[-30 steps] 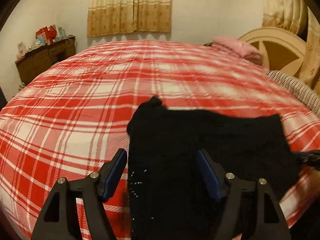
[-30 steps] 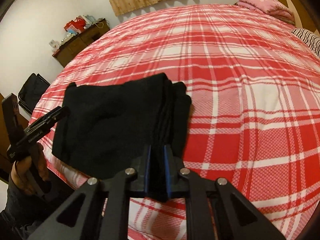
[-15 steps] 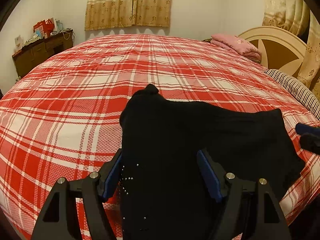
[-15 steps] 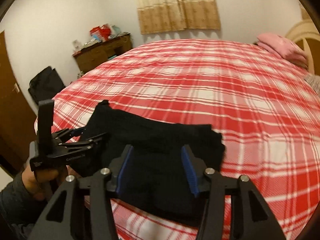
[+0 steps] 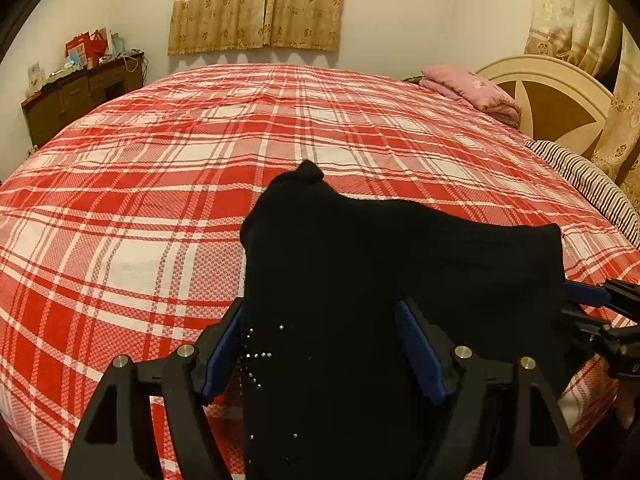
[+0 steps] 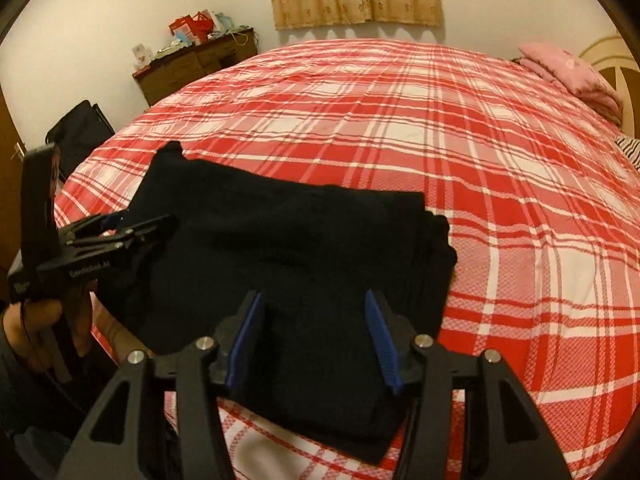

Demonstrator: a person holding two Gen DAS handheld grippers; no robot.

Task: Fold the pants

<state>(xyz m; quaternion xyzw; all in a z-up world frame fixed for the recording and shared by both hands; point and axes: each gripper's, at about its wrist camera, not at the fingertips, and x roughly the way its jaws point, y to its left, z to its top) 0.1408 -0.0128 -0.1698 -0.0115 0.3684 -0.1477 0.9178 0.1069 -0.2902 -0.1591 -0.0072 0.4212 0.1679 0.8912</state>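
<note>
My right tongs (image 6: 316, 340) stand apart, blue pads clear of the cloth, hovering over the near edge of the folded black pants (image 6: 288, 248). One second ago these tongs were clamped on that edge; the release is now complete, and the opening has settled at a middling width. I judge that the fold just carried over has been laid down and the step is finished.

My left tongs (image 5: 324, 344) also stand apart, wide, over the studded end of the pants, gripping nothing. Their opening matches the earlier frame, and the left hand has held its place.

The pants lie as a compact, layered bundle near the close edge of the red plaid bed (image 6: 500, 208). One small corner sticks up at the far left end. Compared with the earlier frame, the right view has rolled level, and the bundle now sits squarely ahead of the right tongs.
</note>
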